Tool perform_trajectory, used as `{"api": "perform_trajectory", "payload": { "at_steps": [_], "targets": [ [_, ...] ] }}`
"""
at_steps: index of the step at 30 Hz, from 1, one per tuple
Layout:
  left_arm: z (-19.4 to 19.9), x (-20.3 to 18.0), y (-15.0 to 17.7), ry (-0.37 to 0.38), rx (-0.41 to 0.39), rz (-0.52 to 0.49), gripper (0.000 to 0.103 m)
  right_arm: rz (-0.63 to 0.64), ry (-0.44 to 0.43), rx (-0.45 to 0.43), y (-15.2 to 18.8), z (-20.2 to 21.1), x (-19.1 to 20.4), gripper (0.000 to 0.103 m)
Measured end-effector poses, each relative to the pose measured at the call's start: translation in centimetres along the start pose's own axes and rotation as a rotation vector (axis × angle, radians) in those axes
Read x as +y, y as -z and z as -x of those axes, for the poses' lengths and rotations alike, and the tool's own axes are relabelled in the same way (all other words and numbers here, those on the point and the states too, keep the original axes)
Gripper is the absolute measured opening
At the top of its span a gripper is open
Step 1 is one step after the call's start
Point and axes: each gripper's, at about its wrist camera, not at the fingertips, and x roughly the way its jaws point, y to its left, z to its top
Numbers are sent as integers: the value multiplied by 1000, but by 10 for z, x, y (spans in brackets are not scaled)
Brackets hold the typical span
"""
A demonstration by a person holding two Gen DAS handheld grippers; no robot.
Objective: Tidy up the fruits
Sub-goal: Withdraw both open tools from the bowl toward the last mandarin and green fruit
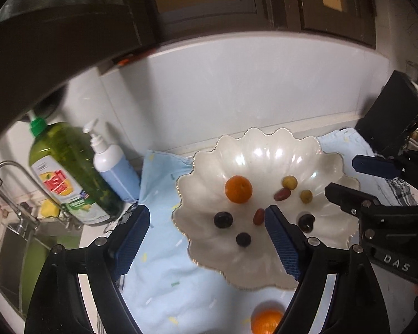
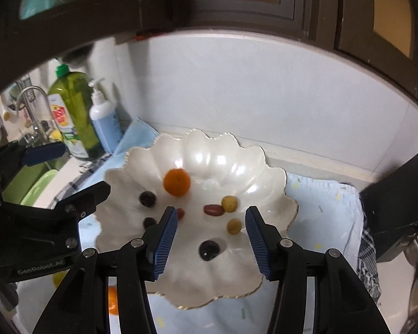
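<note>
On a pale blue towel [image 1: 164,286] spread over the kitchen counter sits a wide, pearly white bowl with a scalloped, gold-edged rim [image 1: 264,150], tilted-looking under the fisheye lens. Its shallow well holds all the sorted fruit: one small orange mandarin [image 1: 238,189] towards the back, three dark purple grapes [image 1: 223,220] spread across the front half, two reddish oval grapes [image 1: 282,194] near the middle, and two yellow-green grapes [image 1: 289,182] on the right side. None of the pieces touch one another, apart from one red grape lying just beside a yellow-green one. A second orange mandarin [image 1: 266,321] lies on the towel outside the bowl, near its front rim.

Above the bowl's left front edge hangs the left gripper [image 1: 207,222], black with ribbed blue pads, its jaws spread wide and nothing between them; one pad is over the towel, the other over the bowl. Over the middle of the bowl hangs the right gripper [image 2: 211,224], jaws parted about halfway, also empty, with a red grape, a yellow-green grape and a dark grape visible in the gap below, untouched.

Beyond the towel, beside the sink, stand a large green dish-soap bottle [image 1: 67,169] and a smaller white-and-blue pump bottle [image 1: 112,169].
</note>
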Motion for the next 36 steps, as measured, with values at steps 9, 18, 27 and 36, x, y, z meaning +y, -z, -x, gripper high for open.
{"api": "perform_trajectory", "payload": {
  "at_steps": [9, 18, 27, 36],
  "targets": [
    [53, 20, 26, -11, -69, 47, 86, 14, -50, -79, 12, 41, 24, 52],
    [86, 34, 57, -40, -100, 75, 88, 60, -86, -99, 33, 56, 55, 58],
    [100, 41, 88, -61, -92, 85, 88, 90, -116, -96, 55, 62, 76, 58],
    [103, 37, 122, -43, -79, 83, 88, 118, -146, -72, 78, 61, 90, 58]
  ]
}}
